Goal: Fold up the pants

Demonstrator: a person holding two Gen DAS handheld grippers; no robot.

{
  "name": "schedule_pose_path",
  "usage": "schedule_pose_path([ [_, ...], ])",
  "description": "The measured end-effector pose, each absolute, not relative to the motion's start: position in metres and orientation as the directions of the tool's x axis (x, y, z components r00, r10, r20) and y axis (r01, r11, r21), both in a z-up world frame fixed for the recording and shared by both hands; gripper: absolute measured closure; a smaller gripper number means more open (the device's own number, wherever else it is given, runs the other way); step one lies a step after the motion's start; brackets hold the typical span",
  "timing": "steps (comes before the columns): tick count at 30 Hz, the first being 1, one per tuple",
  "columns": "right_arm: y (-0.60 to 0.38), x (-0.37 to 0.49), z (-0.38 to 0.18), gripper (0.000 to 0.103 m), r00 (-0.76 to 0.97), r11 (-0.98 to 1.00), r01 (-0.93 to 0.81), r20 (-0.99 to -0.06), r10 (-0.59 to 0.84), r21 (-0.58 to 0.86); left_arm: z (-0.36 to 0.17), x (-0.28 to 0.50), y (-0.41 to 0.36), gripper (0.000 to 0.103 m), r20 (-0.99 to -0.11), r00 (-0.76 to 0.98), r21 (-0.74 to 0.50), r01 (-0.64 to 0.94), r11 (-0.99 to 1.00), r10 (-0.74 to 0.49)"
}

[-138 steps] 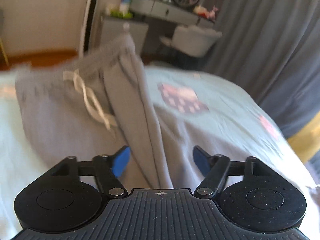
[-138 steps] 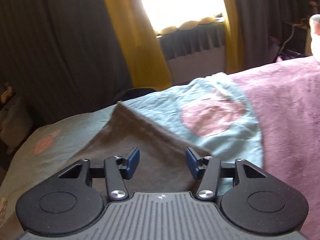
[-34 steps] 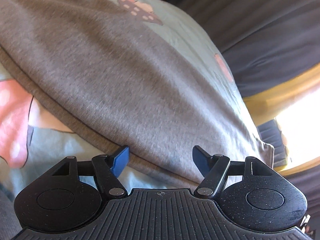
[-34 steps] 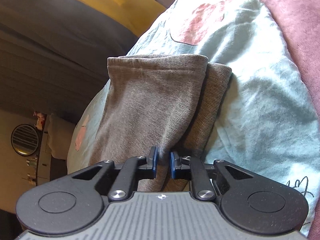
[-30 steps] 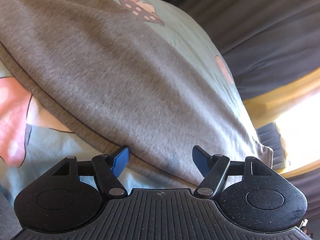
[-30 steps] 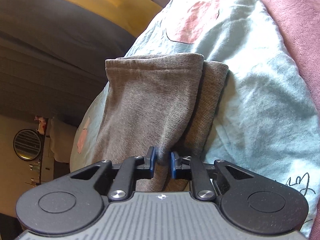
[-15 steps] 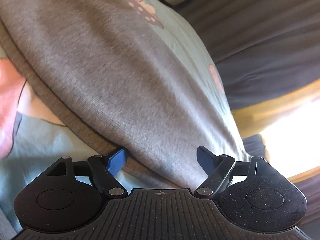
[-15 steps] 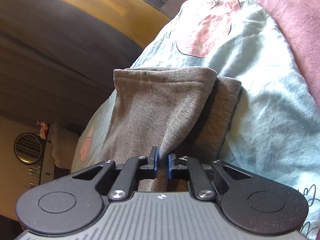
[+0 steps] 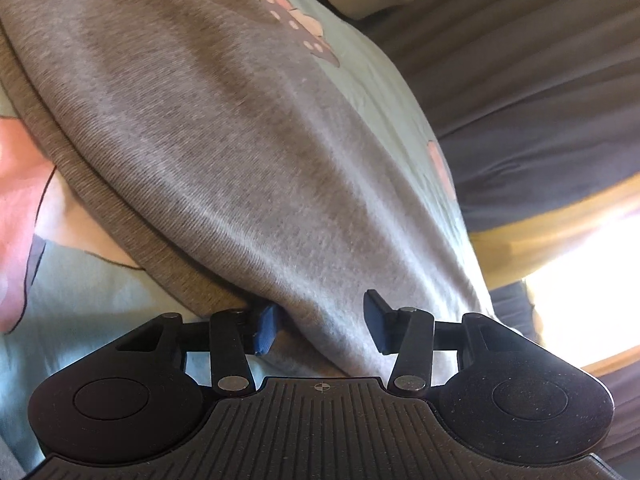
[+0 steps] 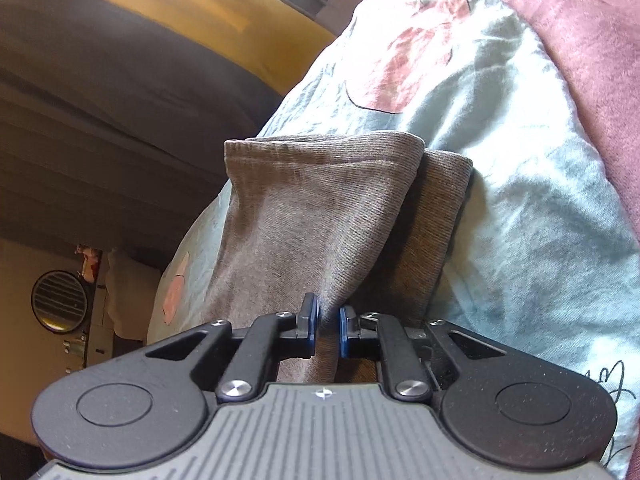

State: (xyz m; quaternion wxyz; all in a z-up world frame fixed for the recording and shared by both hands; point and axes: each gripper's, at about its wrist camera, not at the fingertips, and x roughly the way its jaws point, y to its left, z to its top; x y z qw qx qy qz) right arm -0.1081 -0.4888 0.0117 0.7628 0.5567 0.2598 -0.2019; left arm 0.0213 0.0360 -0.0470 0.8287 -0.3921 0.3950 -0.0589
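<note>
Between left tongs (image 9: 320,328), pants (image 9: 224,152), right tongs (image 10: 328,330) pinching

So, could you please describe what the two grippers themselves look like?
Both match: the left gripper and right gripper have black linkage arms with silver rivets, blue pads on the jaws, two round speckled black discs and a ribbed dark body bearing a small crosshair mark. No cables show.

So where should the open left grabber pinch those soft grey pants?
Probably the long doubled side edge of the grey knit pants, coming in flat from the bedsheet side. That edge lies between the fingers of the open left gripper, and it's thin enough to pinch. The right gripper already grips the cuff end.
</note>
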Motion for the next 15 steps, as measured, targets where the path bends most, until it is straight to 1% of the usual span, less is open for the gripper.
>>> schedule_pose_path([
  [2,-0.490,-0.104,0.009,0.091,0.777,0.300,0.606,-0.630,-0.021,0.737,-0.046,0.022,0.035,0.055,-0.597,0.699,-0.686,-0.193,0.701,-0.392],
  [3,-0.490,-0.102,0.008,0.091,0.769,0.300,0.614,-0.638,-0.023,0.729,-0.045,0.022,0.034,0.068,-0.596,0.709,-0.676,-0.190,0.712,-0.377],
  [4,-0.490,-0.102,0.007,0.091,0.767,0.299,0.618,-0.641,-0.025,0.727,-0.045,0.023,0.034,0.088,-0.604,0.711,-0.662,-0.195,0.724,-0.361],
  [6,-0.488,-0.100,0.013,0.094,0.757,0.324,0.628,-0.651,-0.046,0.708,-0.047,0.023,0.036,0.090,-0.619,0.701,-0.653,-0.209,0.728,-0.354],
  [9,-0.480,-0.094,0.028,0.097,0.727,0.424,0.648,-0.680,-0.096,0.633,-0.039,0.018,0.032,0.092,-0.606,0.719,-0.633,-0.175,0.754,-0.341],
  [15,-0.474,-0.099,0.052,0.098,0.736,0.504,0.629,-0.662,-0.142,0.592,-0.018,0.002,0.029,0.093,-0.562,0.754,-0.618,-0.111,0.778,-0.339],
])
